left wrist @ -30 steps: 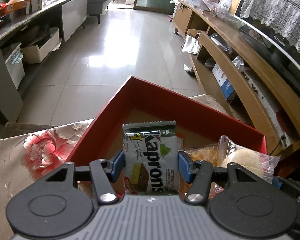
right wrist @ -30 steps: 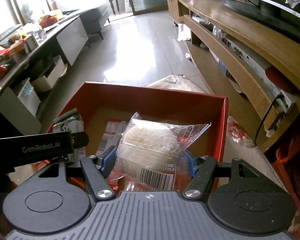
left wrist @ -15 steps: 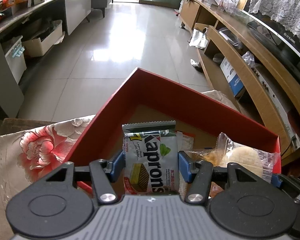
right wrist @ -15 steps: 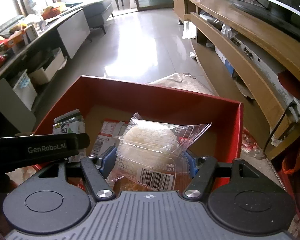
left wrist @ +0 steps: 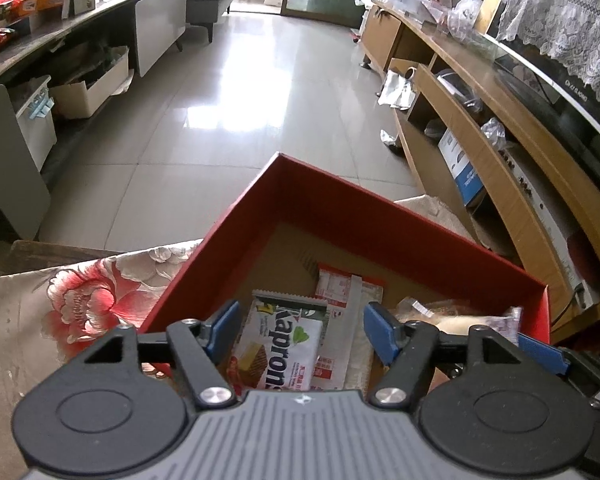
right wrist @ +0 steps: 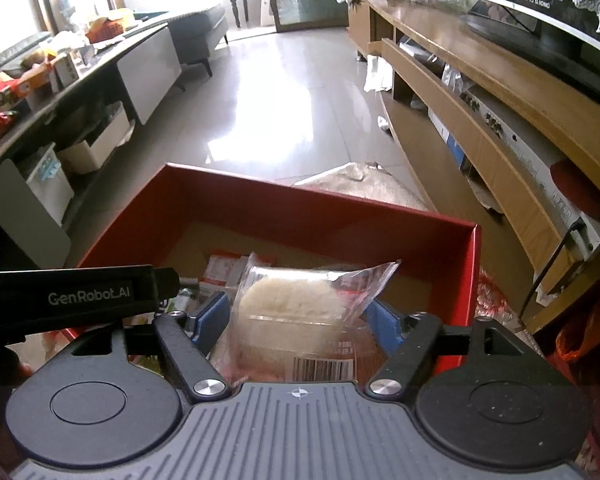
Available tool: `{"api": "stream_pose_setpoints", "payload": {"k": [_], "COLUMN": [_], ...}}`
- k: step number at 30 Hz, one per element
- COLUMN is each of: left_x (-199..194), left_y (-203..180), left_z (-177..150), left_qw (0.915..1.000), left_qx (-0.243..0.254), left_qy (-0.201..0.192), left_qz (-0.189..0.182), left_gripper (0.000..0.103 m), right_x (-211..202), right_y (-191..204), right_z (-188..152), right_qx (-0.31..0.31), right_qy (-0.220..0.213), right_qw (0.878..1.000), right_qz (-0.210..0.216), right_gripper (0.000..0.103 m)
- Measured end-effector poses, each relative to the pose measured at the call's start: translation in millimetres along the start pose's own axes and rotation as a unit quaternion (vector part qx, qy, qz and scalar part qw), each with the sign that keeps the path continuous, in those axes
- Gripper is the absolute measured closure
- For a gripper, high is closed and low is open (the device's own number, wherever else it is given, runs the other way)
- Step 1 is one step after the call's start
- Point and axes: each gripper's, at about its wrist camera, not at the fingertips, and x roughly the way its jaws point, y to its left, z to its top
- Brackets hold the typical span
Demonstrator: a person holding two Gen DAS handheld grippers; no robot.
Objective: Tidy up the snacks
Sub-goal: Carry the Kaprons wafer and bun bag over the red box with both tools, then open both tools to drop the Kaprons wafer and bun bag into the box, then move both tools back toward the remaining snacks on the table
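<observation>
Red box on floral cloth. Left gripper spread wide over it, clear of Kaprons wafer packet lying flat inside beside red-white sachet. Right gripper spread too, clear-bagged bun between blue pads, grip uncertain.

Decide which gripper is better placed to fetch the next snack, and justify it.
Left, probably. The left gripper has its fingers spread wider than the green-and-white Kaprons wafer packet lying in the red cardboard box. The right gripper has the clear-bagged bun between its fingers.
</observation>
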Motion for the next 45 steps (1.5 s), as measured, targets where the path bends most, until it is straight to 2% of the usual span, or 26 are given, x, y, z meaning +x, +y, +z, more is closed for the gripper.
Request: {"api": "stream_pose_setpoints", "payload": {"k": [12, 29, 37, 45], "left_x": [-29.5, -59.3, -63.4, -61.7], "left_y": [9.0, 25.7, 24.9, 19.4], "left_z": [-4.0, -25.3, -51.0, -75.4], "left_qw": [0.9997, 0.9992, 0.9994, 0.9981], "left_qx": [-0.007, -0.016, 0.019, 0.039], "left_qy": [-0.015, -0.019, 0.007, 0.032], "left_qz": [-0.017, -0.032, -0.028, -0.035], "left_gripper": [0.028, 0.027, 0.027, 0.027], "right_x": [-22.9, -43.9, -59.4, -67.0], "right_y": [3.1, 5.2, -2.9, -5.7], "right_z": [0.5, -10.4, -20.9, -39.2], "right_qx": [-0.013, -0.016, 0.014, 0.009], "right_qy": [-0.023, -0.029, -0.033, -0.018], "right_qw": [1.000, 0.999, 0.999, 1.000], "right_qz": [-0.003, -0.014, -0.005, -0.015], "right_gripper": [0.019, 0.019, 0.018, 0.018]}}
